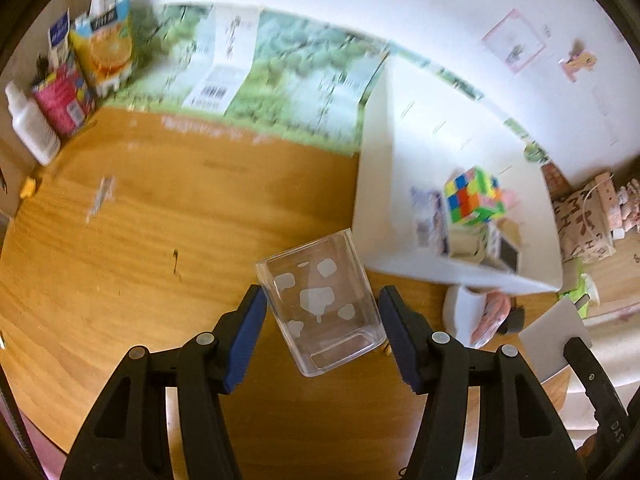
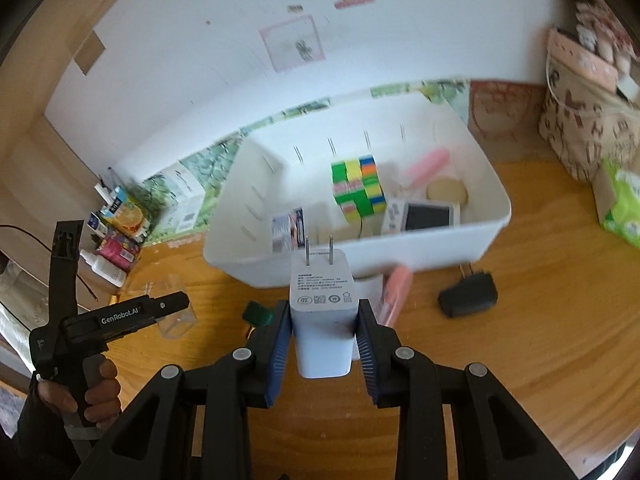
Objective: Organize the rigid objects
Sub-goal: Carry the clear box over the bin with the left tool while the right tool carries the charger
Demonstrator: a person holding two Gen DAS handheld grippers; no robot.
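Note:
A clear plastic cup (image 1: pixel 324 304) with white patches lies tilted on the wooden table, between the blue pads of my left gripper (image 1: pixel 322 322). The jaws stand wide, with gaps on both sides of the cup. My right gripper (image 2: pixel 324 334) is shut on a white plug adapter (image 2: pixel 323 312), prongs pointing away, held just in front of the white bin (image 2: pixel 440 240). The bin holds a colour cube (image 2: pixel 358 188), a phone (image 2: pixel 430 216), a pink stick and a small box. The cube also shows in the left wrist view (image 1: pixel 474 196).
A black charger (image 2: pixel 468 294), a pink eraser (image 2: pixel 396 292) and a small green block (image 2: pixel 256 314) lie on the table before the bin. Juice cartons (image 1: pixel 106 48) and a white bottle (image 1: pixel 32 128) stand at the far left. A patterned bag (image 2: pixel 588 120) and green tissue pack (image 2: pixel 624 204) sit right.

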